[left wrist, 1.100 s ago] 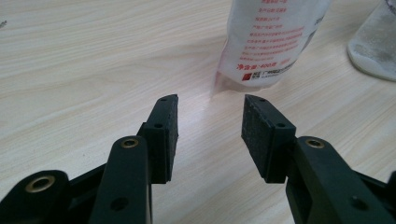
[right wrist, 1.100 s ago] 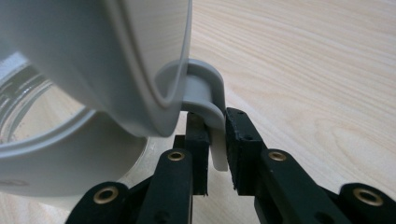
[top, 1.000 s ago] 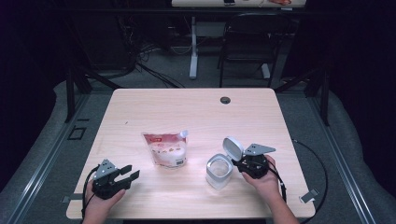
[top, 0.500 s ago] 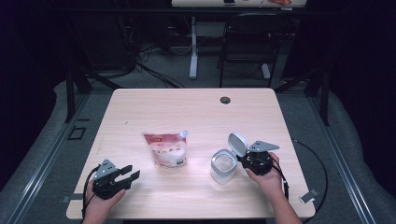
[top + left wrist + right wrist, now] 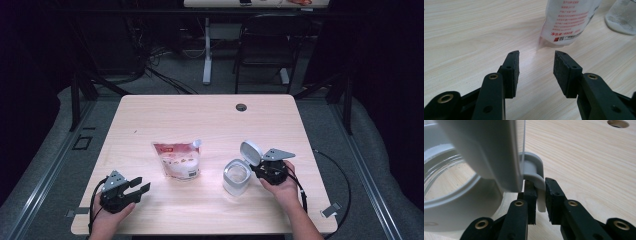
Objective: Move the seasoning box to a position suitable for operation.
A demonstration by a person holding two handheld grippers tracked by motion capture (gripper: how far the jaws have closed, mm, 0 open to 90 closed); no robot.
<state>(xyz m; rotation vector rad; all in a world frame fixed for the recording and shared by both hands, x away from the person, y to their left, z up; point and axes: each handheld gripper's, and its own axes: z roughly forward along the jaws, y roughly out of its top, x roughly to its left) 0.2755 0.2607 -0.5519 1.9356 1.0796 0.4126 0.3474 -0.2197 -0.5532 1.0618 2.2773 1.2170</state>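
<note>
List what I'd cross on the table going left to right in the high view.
left gripper → pouch → jar → right gripper, clamped on the tab of the jar's raised lid.

Dark room is being lit from above; a black chair (image 5: 262,47) is standing behind the wooden counter (image 5: 210,117) on grey floor (image 5: 165,80).

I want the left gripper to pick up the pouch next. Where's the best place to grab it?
Judging by its pose, grip the pouch across its flat upper body below the corner spout, approaching from the near left; the sealed top looks thin enough for the open left gripper.
</note>
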